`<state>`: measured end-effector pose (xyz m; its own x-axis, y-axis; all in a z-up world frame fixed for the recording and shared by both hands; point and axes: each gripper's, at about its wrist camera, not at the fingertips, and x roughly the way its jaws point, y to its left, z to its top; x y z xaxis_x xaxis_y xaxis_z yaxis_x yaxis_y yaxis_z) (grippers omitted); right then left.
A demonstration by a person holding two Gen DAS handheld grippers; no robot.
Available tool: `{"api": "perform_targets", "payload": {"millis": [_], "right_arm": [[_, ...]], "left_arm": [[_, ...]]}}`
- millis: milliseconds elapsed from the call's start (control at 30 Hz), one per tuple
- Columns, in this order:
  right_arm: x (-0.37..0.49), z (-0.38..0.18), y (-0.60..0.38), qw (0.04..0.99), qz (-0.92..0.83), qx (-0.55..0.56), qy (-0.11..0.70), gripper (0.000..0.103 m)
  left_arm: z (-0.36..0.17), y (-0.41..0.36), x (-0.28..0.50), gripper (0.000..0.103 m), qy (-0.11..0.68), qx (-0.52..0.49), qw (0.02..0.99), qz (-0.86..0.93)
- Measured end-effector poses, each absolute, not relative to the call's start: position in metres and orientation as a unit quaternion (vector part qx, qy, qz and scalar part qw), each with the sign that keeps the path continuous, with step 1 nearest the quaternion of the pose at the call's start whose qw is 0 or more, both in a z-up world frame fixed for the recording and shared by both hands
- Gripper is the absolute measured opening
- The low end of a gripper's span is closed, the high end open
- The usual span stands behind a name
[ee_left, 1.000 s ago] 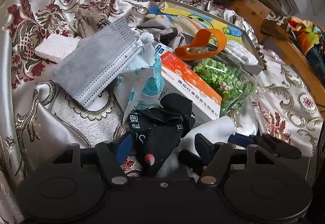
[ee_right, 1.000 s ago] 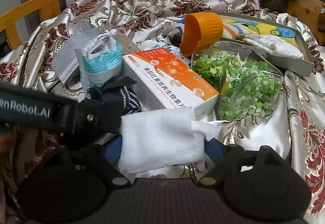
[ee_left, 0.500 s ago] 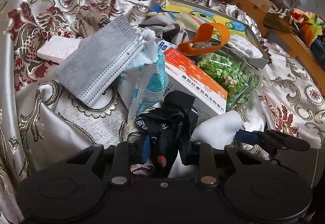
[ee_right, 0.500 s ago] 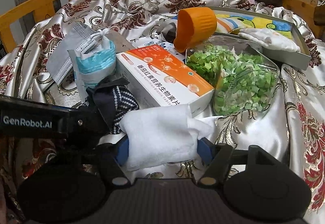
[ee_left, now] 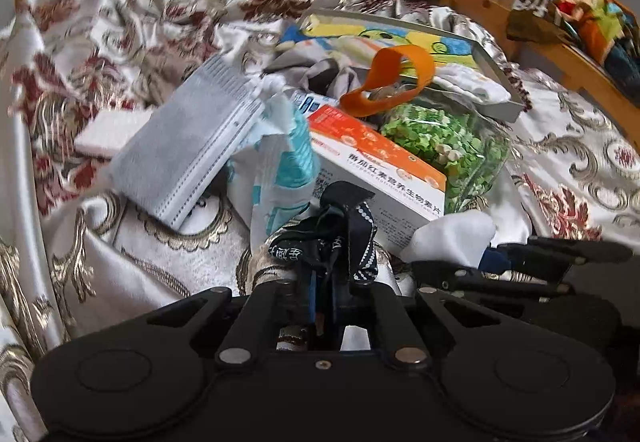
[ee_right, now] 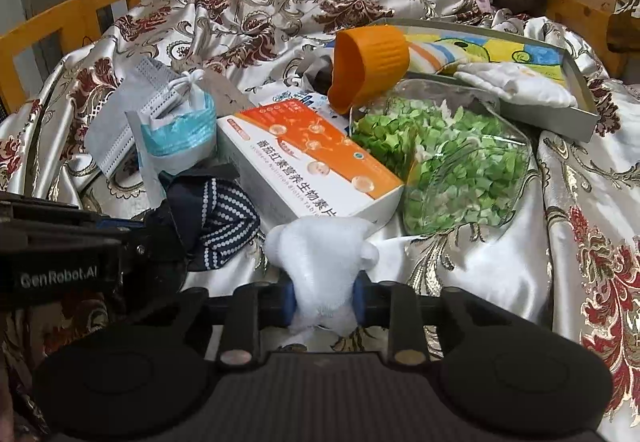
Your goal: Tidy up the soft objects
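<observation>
Tools (ee_left: 324, 298) (ee_right: 323, 302) pinch one sock (ee_left: 328, 238), one cloth (ee_right: 320, 254).

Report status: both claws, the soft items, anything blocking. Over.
Left claw shut on dark dotted cloth. Right claw shut on white cloth. Both cloths low over the bedspread. Orange-and-white box just ahead, touching the white cloth.

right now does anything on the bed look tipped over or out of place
Yes: the clear jar of green bits lies on its side against the orange-and-white box, its orange lid tilted at its mouth. No green bits visibly spilled.
</observation>
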<state>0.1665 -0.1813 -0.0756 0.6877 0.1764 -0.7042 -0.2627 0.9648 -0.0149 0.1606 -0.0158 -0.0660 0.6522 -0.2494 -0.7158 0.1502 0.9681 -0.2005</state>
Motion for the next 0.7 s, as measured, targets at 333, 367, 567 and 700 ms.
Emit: {"api": "perform_targets", "payload": {"millis": [333, 367, 567, 700], "right_arm": [[0.152, -0.064, -0.176, 0.937, 0.091, -0.108, 0.318, 0.025], [0.151, -0.063, -0.176, 0.939, 0.089, -0.108, 0.314, 0.025], [0.146, -0.057, -0.177, 0.948, 0.08, -0.114, 0.287, 0.025], [0.143, -0.053, -0.18, 0.953, 0.075, -0.115, 0.27, 0.025]], "left_arm": [[-0.056, -0.031, 0.144, 0.005, 0.347, 0.009, 0.931, -0.114], [-0.055, -0.031, 0.143, 0.005, 0.344, 0.008, 0.932, -0.114], [-0.049, -0.031, 0.137, 0.004, 0.315, 0.01, 0.942, -0.111], [-0.043, -0.034, 0.129, 0.004, 0.282, 0.021, 0.952, -0.113]]}}
